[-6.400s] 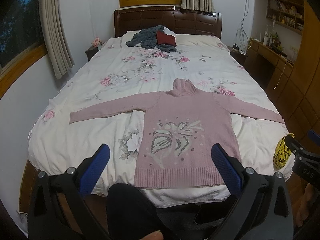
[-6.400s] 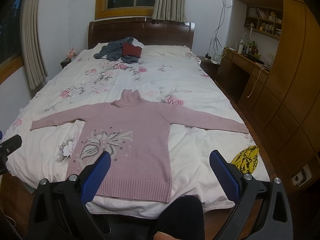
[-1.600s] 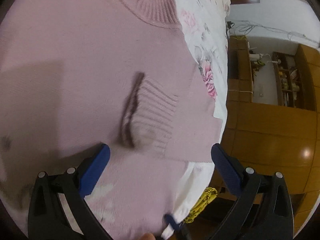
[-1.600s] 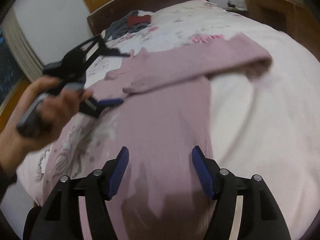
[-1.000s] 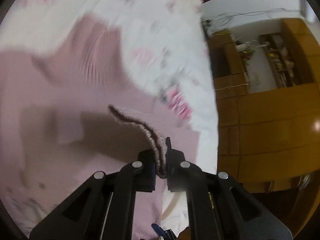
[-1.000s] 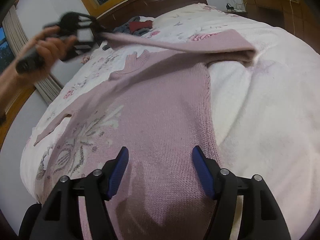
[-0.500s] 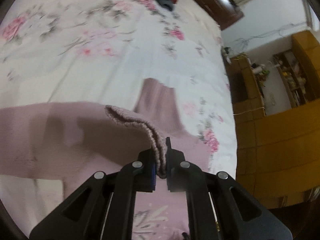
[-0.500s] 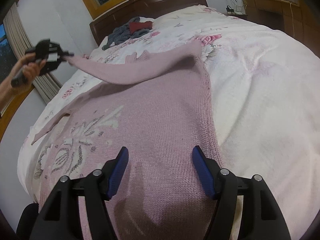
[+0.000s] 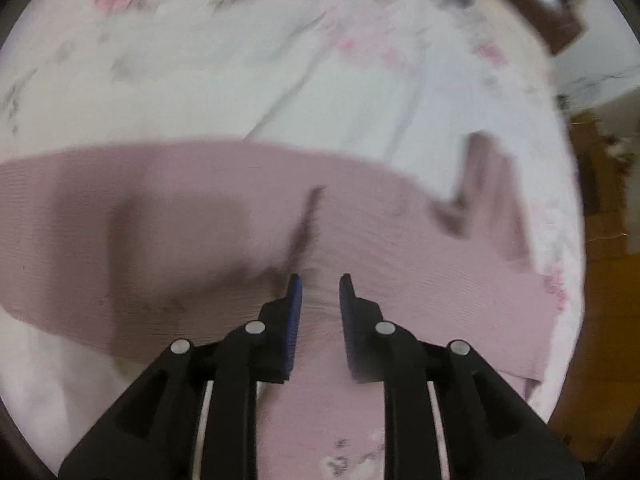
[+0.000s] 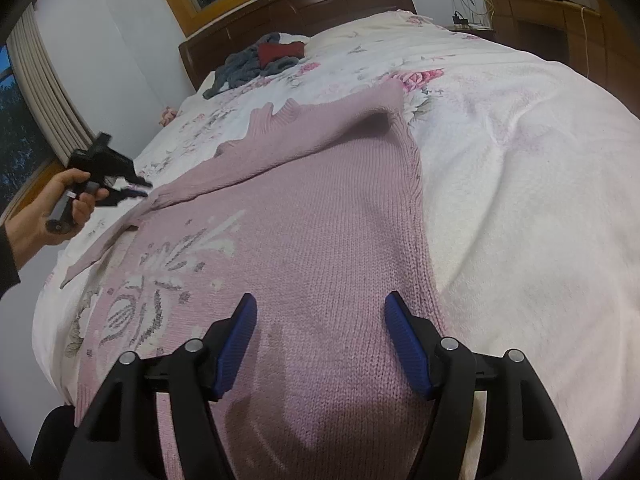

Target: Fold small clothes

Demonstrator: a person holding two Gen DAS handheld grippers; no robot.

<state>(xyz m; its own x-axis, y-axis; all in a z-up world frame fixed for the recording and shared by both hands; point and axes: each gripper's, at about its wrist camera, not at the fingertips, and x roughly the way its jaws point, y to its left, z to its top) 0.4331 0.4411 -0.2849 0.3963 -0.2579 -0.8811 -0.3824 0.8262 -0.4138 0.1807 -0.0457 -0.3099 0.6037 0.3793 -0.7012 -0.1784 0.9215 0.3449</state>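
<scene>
A pink knit sweater [image 10: 320,220] with a pale leaf pattern lies flat on the bed. Its right sleeve [image 10: 280,148] is folded leftward across the chest, below the turtleneck collar [image 10: 276,118]. In the left wrist view my left gripper [image 9: 320,292] is open by a small gap just above the sweater [image 9: 400,260], and the cuff [image 9: 308,216] lies loose ahead of the fingertips. The right wrist view shows that left gripper [image 10: 136,190] at the cuff end, held by a hand [image 10: 48,212]. My right gripper [image 10: 320,320] hovers wide open over the lower body of the sweater, holding nothing.
The bed has a white floral cover [image 10: 520,160]. A pile of grey and red clothes [image 10: 260,60] lies by the dark headboard [image 10: 320,4]. A wooden desk [image 10: 540,20] stands at the right, and a curtain [image 10: 40,92] hangs at the left.
The left gripper carried the right sleeve's cuff leftward across the sweater, lowered it and let go; its jaws now stand parted. The right gripper has hardly moved.
</scene>
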